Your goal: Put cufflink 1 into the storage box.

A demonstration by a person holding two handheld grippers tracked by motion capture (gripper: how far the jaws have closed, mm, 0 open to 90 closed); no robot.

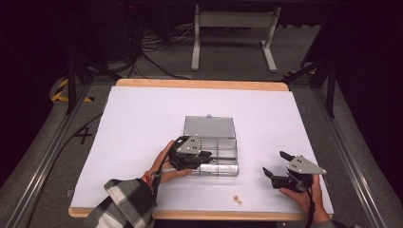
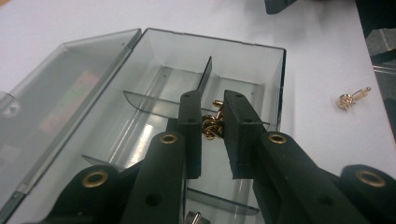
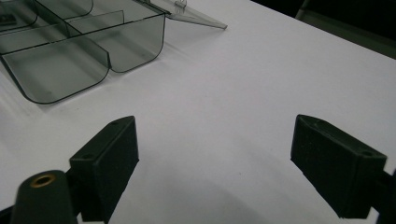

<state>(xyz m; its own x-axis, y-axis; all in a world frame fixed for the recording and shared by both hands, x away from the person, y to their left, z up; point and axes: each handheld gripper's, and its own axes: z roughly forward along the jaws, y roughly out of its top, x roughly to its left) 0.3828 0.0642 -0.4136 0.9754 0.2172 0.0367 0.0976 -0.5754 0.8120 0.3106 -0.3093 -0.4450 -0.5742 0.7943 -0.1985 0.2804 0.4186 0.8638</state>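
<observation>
A white sheet covers the wooden table (image 1: 199, 84), with dark floor and cables beyond. To the left of centre, the left gripper (image 2: 212, 128) reaches into the open clear plastic box (image 2: 243, 60) — its jaws nearly pressed together, pinching a small gold knot-shaped piece (image 2: 209, 128) above a divided compartment. The box lid (image 2: 70, 93) lies folded back flat on the sheet. A second gold trinket (image 2: 351, 98) lies on the sheet just outside the box's near side. Farther right, the right gripper (image 1: 278, 164) rests near the table's front edge, jaws spread wide, holding nothing — well apart from the box.
</observation>
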